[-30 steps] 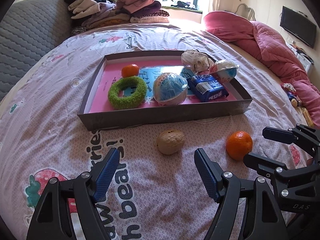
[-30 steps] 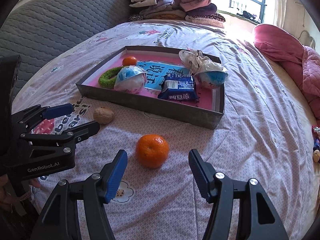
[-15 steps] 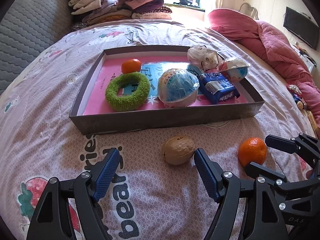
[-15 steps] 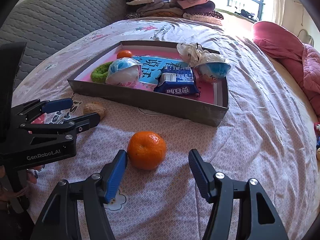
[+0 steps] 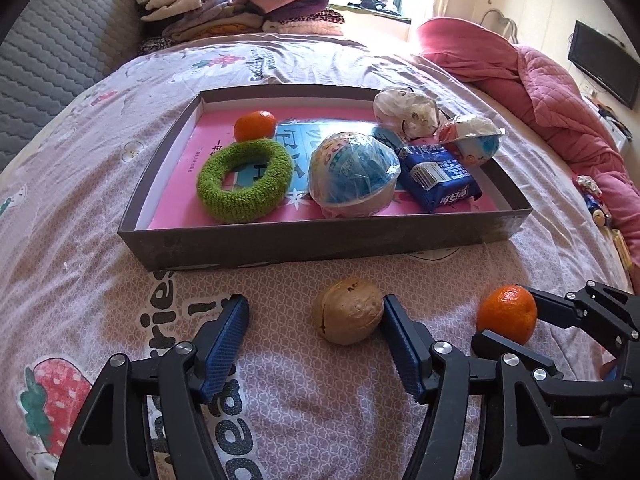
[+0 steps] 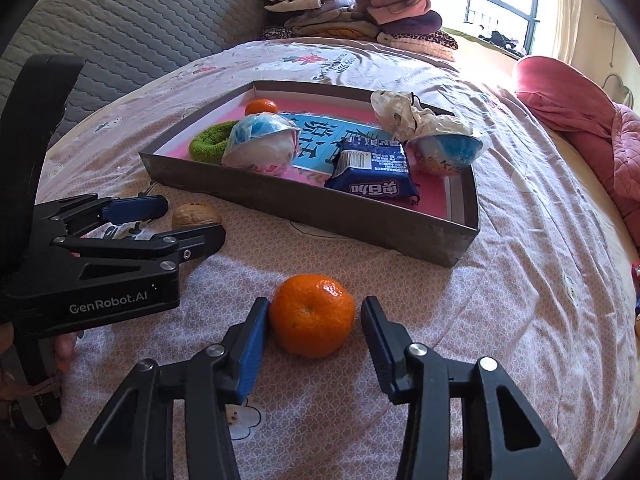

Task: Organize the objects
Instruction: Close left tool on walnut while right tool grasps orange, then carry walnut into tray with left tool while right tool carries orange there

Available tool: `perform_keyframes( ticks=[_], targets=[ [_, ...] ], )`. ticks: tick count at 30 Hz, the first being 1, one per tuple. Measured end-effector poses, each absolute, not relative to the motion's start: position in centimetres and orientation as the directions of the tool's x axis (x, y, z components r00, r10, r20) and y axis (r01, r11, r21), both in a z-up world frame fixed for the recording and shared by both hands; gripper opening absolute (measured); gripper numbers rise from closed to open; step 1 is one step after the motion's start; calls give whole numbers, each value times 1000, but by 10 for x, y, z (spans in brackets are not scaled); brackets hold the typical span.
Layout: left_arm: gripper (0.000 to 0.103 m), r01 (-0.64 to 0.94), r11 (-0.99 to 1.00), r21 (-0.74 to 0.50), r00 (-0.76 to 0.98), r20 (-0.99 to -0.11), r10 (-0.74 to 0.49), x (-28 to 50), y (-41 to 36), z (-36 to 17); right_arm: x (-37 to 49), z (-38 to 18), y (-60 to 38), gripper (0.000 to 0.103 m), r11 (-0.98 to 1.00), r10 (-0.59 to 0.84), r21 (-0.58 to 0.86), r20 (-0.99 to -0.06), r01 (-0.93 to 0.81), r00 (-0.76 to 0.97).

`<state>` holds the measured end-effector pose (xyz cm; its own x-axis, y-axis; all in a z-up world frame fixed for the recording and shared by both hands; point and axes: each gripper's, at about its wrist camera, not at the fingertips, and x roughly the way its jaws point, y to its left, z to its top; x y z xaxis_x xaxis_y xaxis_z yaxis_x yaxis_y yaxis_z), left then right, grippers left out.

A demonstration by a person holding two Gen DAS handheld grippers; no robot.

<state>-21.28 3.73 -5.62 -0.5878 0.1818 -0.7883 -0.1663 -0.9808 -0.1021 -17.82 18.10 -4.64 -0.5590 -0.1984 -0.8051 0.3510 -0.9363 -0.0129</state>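
- The left gripper (image 5: 314, 318) is closing around the walnut (image 5: 347, 311), which is lying on the bedsheet (image 5: 120, 120) in front of the grey box (image 5: 320, 246). One pad is touching it and the other is apart, so it is not gripped.
- The right gripper (image 6: 314, 326) is closing on the loose mandarin (image 6: 312, 315). The left pad is touching and the right one is just beside.

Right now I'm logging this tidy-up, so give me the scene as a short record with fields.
surface: bedspread
tray: holds a green ring, a small orange, wrapped snacks
left gripper: closing, walnut between its jaws, touching only one pad
right gripper: closing, loose orange between its jaws, not yet clamped
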Motion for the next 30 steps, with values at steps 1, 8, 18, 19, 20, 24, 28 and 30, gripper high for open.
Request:
perform_keyframes(
  ticks=[1, 8, 18, 19, 20, 24, 28, 30],
  targets=[
    [56, -171, -980, -100, -590, -786, 183, -212, 39, -56, -178, -47, 180, 42, -935, -193, -23, -804, 353, -563],
    [34, -198, -974, -113, -583, -785, 210, -210, 44, -54, -178, -47, 179, 42, -933, -192, -30, -802, 359, -566],
    [34, -186, -974, -131, -603, -767, 218, -197, 37, -48, -178, -46, 181, 41, -932, -207, -11, -804, 362, -557],
    [34, -183, -975, -129, -608, -764, 216, -194, 35, -47, -178, -46, 181, 41, -932, -209, -8, -804, 363, -557],
    [34, -177, -976, -124, -615, -760, 209, -191, 34, -45, -177, -45, 181, 41, -931, -213, -4, -803, 364, -556],
    [34, -161, -983, -91, -646, -743, 175, -179, 25, -36, -175, -41, 182, 41, -930, -240, 22, -794, 368, -559],
    [34, -148, -986, -72, -678, -719, 154, -173, 16, -22, -173, -35, 181, 41, -928, -256, 31, -777, 372, -575],
    [34, -141, -988, -69, -695, -703, 148, -171, 13, -15, -172, -32, 181, 41, -928, -265, 39, -769, 370, -581]
  ],
)
